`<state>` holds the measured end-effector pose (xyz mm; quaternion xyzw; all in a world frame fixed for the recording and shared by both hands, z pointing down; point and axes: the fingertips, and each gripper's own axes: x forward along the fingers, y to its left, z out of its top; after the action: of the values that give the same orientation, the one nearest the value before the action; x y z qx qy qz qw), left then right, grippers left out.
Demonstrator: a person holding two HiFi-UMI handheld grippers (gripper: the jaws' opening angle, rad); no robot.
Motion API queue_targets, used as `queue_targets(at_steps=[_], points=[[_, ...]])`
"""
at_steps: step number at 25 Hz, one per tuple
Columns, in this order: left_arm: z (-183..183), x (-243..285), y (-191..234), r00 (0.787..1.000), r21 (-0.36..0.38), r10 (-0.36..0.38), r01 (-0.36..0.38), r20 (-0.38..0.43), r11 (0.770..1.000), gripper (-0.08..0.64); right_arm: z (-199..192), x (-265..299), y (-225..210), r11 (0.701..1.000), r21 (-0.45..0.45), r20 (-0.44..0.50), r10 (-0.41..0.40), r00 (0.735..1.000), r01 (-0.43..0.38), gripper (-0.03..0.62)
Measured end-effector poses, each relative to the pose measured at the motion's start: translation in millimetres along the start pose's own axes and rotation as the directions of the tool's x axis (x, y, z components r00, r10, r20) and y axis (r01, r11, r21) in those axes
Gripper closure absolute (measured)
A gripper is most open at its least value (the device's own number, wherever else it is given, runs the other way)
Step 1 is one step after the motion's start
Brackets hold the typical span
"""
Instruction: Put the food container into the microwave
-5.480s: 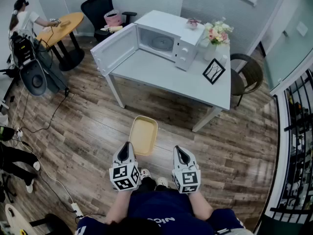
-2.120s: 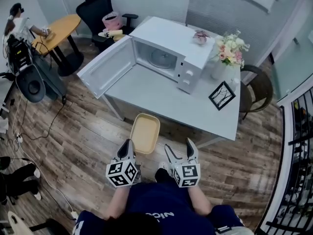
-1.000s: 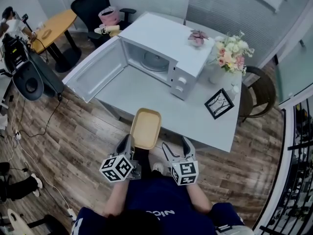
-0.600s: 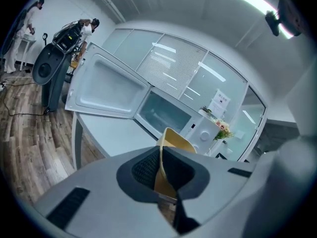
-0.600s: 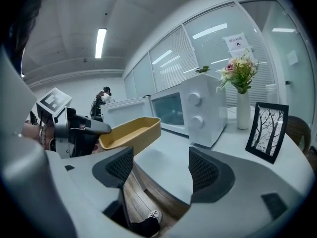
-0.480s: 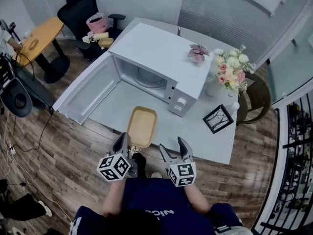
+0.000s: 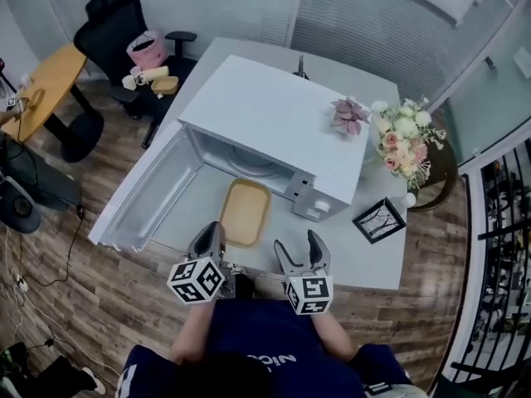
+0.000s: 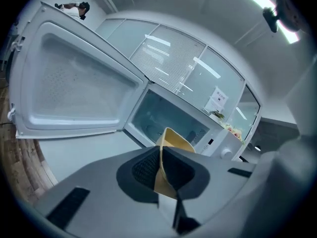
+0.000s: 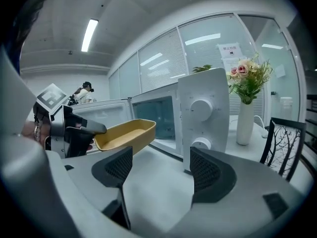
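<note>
a room is seen from above, over a person's shoulders. at the far left, a round wooden table (image 7: pixel 37 89) and a black office chair (image 7: pixel 112 23) with a pink bag (image 7: pixel 148 50) on its seat are seen on a wood-plank floor (image 7: pixel 75 305).

next comes a light grey rectangular table (image 7: pixel 361 259), on which a white microwave oven (image 7: pixel 274 118) is set, its door (image 7: pixel 153 193) swung wide open to the left.

the left gripper (image 7: pixel 214 234) is held at the table's near edge. its jaws are closed on the near rim of a shallow yellow rectangular food container (image 7: pixel 244 212). in the left gripper view the thin rim is seen pinched between the two dark ribbed pads (image 8: pixel 146 168). the container is carried roughly level above the table top, just in front of the open cavity, with its far end pointed at the opening. it is not set down inside.

just to the right, the right gripper (image 7: pixel 296 244) is held apart from the container. its jaws are spread wide, and only bare table top is seen between them.

further right, a small pink potted plant (image 7: pixel 348 114) is placed on the microwave's top. a bunch of pink and white flowers (image 7: pixel 404 143) is stood in a white vase (image 9: pixel 244 125) beside the oven. a black-framed picture (image 7: pixel 378 220) is propped near the table's right end.
</note>
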<state>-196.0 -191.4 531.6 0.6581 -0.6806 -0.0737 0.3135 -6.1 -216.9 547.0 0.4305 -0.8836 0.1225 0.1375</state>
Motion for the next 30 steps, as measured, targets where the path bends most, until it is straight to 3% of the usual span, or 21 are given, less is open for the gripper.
queue_targets(at_steps=[15, 24, 30], points=[[29.8, 43.6, 33.1, 0.991, 0.012, -0.107, 0.109, -0.081, 0.994, 0.54, 7.9, 47.5, 20.5, 0.989, 0.037, 0.008, -0.143, 0.99, 0.142, 0.233], [41.4, 53.1, 34.8, 0.987, 0.014, -0.142, 0.144, -0.074, 0.99, 0.539, 10.4, 51.2, 30.6, 0.985, -0.01, 0.001, -0.17, 0.985, 0.17, 0.233], [45.7, 65.6, 31.7, 0.987, 0.027, -0.144, 0.146, -0.073, 0.989, 0.539, 14.4, 58.0, 32.1, 0.988, 0.01, 0.004, -0.156, 0.988, 0.156, 0.233]])
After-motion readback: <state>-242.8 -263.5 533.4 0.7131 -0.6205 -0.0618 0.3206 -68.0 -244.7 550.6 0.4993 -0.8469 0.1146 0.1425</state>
